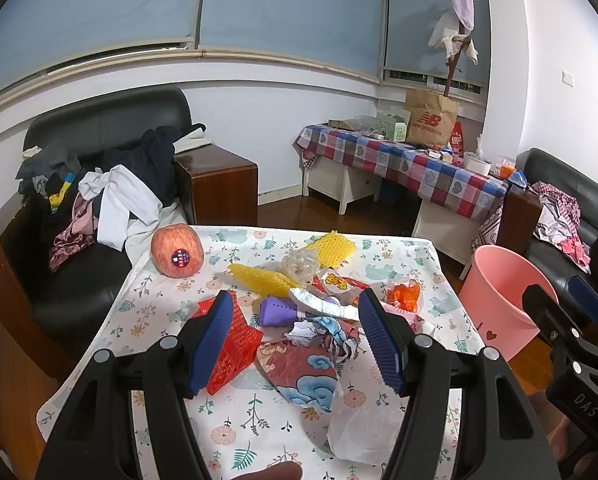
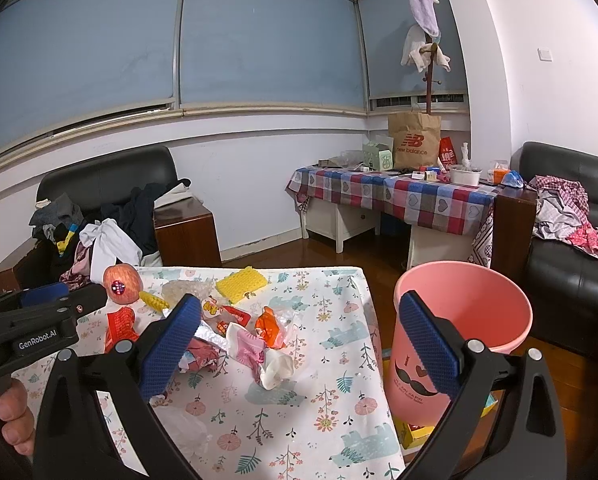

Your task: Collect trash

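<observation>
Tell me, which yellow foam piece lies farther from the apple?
The flat square net, at the table's far edge. The other yellow net is rolled into a tube and lies close beside the apple.

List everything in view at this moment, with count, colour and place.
apple: one, red, far left of table
foam nets: two, yellow, far side of pile
wrappers: many, mixed colours, heaped mid-table
clear bag: one, whitish, near edge
tablecloth: one, floral white
bin: one, pink, on the floor right of table
sofa chairs: two, black, piled with clothes
side table: one, checked cloth, paper bag on it
left gripper: open, over pile
right gripper: open, none held
</observation>
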The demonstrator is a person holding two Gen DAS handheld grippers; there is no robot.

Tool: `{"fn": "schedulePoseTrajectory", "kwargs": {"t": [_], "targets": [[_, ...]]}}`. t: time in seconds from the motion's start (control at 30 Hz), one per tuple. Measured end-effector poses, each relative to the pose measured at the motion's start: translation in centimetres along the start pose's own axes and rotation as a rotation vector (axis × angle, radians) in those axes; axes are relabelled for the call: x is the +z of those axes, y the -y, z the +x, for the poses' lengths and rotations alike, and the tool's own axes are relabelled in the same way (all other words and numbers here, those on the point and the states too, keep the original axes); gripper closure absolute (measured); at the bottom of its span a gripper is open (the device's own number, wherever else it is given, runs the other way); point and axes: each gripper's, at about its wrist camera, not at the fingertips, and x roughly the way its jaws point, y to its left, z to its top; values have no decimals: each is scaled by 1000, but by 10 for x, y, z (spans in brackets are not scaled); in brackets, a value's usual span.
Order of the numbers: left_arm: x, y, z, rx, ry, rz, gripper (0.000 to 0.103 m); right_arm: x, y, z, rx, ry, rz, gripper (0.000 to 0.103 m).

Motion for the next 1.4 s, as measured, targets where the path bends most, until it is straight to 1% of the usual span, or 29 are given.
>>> {"fn": "schedulePoseTrajectory", "kwargs": {"t": [1.4], "targets": [[0, 0, 0, -3, 0, -9, 39, 2, -2, -3, -3, 4, -8, 3]]}}
